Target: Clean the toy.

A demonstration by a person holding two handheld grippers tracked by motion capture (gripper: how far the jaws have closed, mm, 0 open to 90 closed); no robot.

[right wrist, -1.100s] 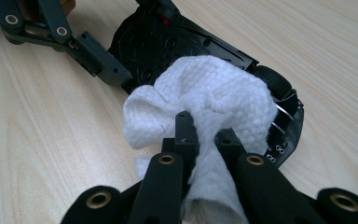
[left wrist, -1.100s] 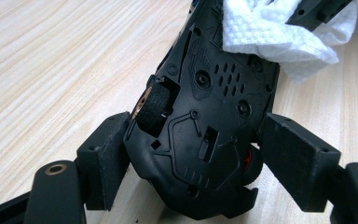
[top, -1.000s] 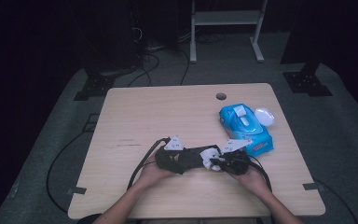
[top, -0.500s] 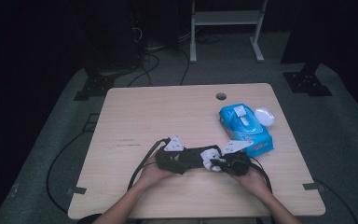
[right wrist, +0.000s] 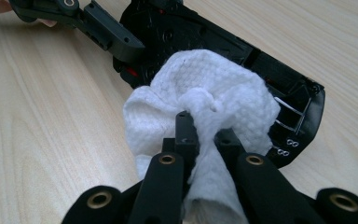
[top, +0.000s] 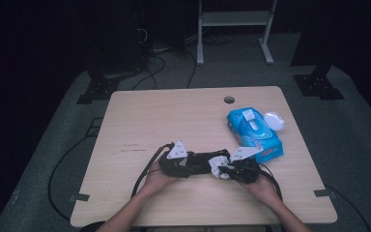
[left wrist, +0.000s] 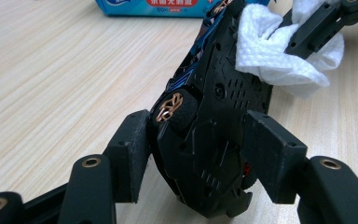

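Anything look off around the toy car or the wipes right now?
Nothing damaged or spilled. The toy car is tipped on its side, underside showing, between the left gripper pads, whose jaws have just been closing; that fits wiping. The right gripper pinches a white wipe against it. The wipes pack lies with its lid flipped open.

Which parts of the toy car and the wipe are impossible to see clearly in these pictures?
- Toy car: its top side faces away in the left gripper view; underside shown.
- Wipe: in the right gripper view it covers the car's middle.
- Wipe pack: print too small in the high view.
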